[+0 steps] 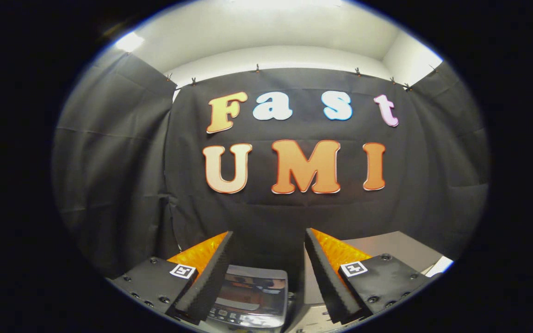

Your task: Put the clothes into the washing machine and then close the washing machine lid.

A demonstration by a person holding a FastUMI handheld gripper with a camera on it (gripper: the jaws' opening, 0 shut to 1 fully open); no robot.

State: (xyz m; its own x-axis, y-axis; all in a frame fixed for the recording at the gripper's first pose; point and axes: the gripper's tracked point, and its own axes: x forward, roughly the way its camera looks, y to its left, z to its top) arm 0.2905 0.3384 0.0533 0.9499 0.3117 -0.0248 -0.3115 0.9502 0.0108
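My gripper point(269, 240) is held high and faces the booth's black cloth wall, its two fingers spread apart with nothing between them. Below and between the fingers I see the top of a small grey washing machine point(250, 296). Its dark glossy lid lies flat, with a strip of buttons along the near edge. The left finger point(211, 273) overlaps the machine's left side. No clothes appear in this view.
A pale tabletop point(387, 245) stretches behind the right finger to the cloth wall. Black cloth point(109, 175) hangs on the left, back and right sides of the booth. A white ceiling lies above.
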